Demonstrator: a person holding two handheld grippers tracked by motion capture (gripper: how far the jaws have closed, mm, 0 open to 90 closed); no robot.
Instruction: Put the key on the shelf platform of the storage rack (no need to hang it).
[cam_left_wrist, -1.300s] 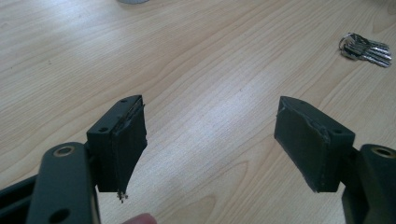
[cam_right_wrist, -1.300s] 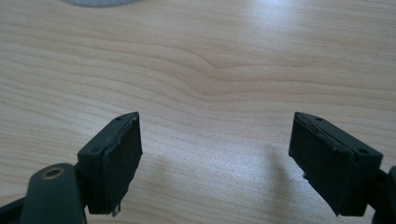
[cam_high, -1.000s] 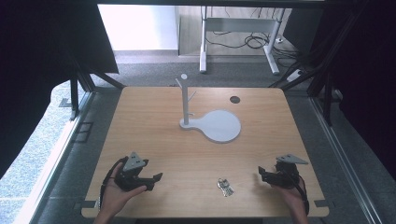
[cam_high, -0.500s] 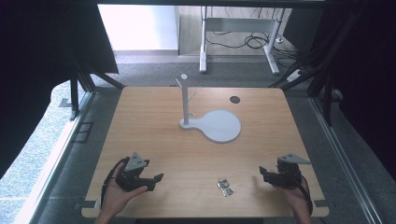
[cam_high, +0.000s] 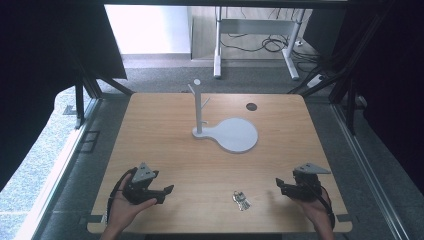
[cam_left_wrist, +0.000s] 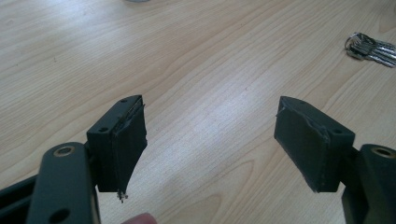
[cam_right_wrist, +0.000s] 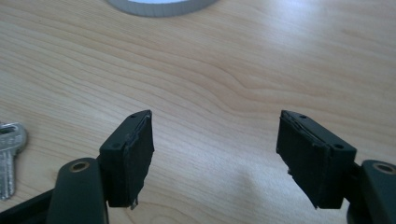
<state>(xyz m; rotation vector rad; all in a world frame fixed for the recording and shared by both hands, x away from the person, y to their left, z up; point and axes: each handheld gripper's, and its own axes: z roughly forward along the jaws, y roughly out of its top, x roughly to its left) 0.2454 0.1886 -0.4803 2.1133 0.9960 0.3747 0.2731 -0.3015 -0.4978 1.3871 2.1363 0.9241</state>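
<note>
A bunch of keys (cam_high: 241, 200) lies on the wooden table (cam_high: 165, 130) near its front edge, between my two grippers. My left gripper (cam_high: 167, 192) rests at the front left, pointing right toward the keys (cam_left_wrist: 371, 46); it is open with bare wood between its pads (cam_left_wrist: 210, 140). At the front right, my right gripper (cam_high: 279, 185) points left, a short way from the keys. It is open (cam_right_wrist: 215, 149), its jaws have just been closing a little, and nothing is between them. One key (cam_right_wrist: 9, 154) shows at that view's left edge.
A white stand with a thin branched post (cam_high: 200, 107) and a round flat base (cam_high: 235, 135) sits at the table's middle back. A small dark round spot (cam_high: 251, 106) lies behind it to the right. Dark frames and floor surround the table.
</note>
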